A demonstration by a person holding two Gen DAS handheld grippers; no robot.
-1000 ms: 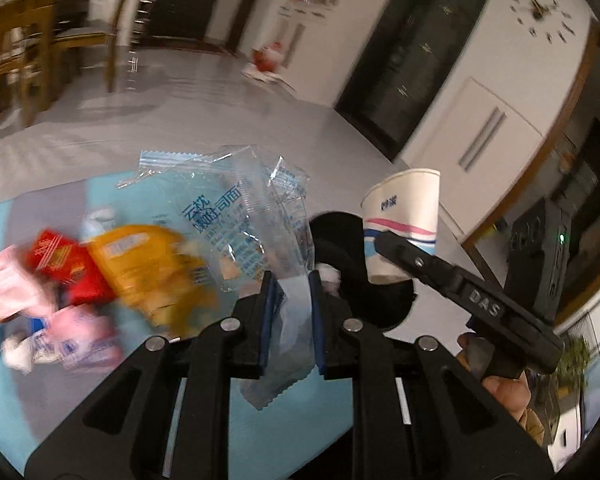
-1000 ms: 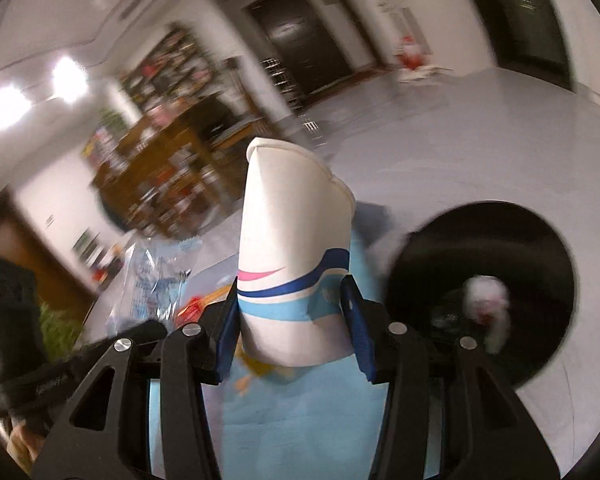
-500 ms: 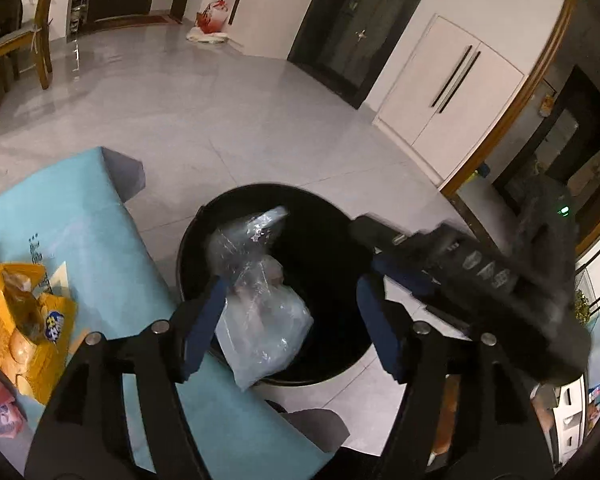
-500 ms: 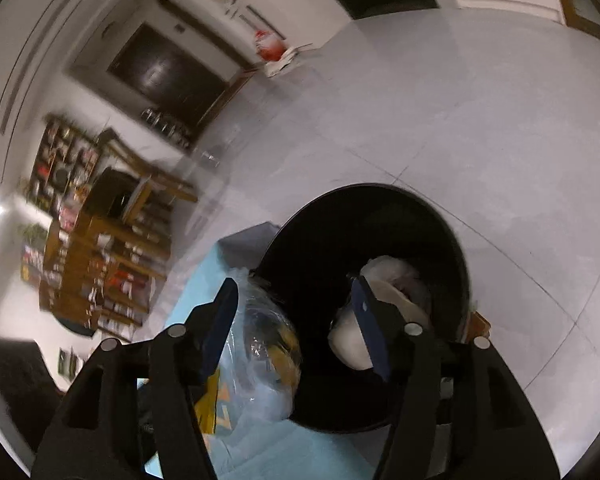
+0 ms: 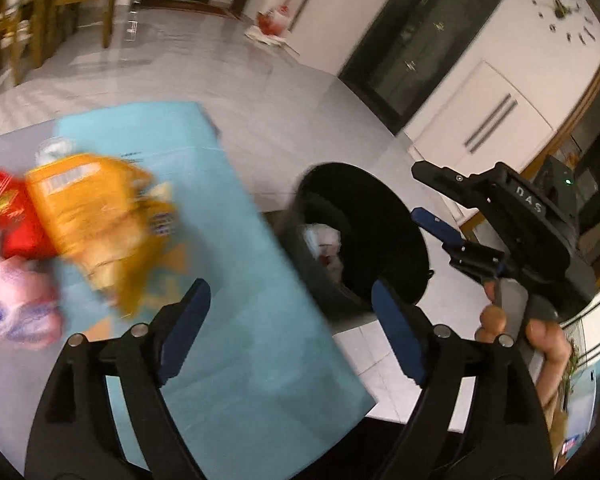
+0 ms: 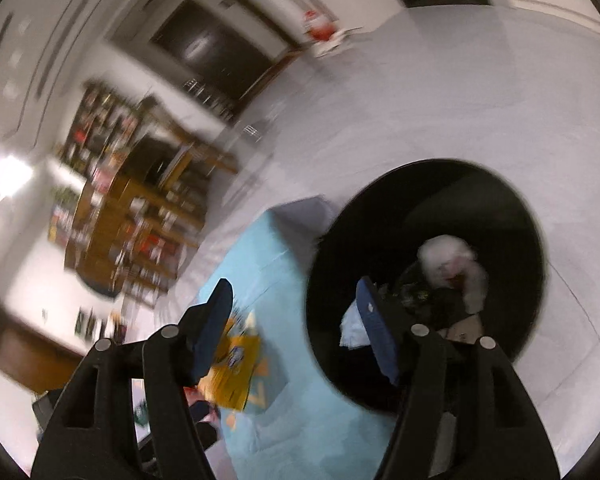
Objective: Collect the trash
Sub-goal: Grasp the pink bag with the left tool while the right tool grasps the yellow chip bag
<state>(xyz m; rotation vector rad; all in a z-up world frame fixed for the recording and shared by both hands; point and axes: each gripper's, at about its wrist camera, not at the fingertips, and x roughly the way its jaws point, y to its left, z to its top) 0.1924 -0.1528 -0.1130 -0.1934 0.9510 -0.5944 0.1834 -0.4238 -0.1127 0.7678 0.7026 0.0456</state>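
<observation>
- Left gripper, lower centre: jaws just opened wide, nothing between.
- Right gripper: jaws just spread, empty, beside the black bin.
- Orange wrapper at left on the blue tablecloth.

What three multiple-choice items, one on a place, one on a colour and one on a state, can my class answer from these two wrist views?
1. Where does the black bin stand?
A. on the floor, beside the table's edge
B. on the table
C. on a chair

2. What colour is the table cover?
A. red
B. light blue
C. green

3. How is the left tool?
A. shut on a cup
B. shut on a wrapper
C. open, with nothing between its pads

Answers:
1 A: the bin sits on the tiles past the cover's edge.
2 B: the cover is light blue in both views.
3 C: its jaws have just been opening, and the gap between them is bare.
</observation>
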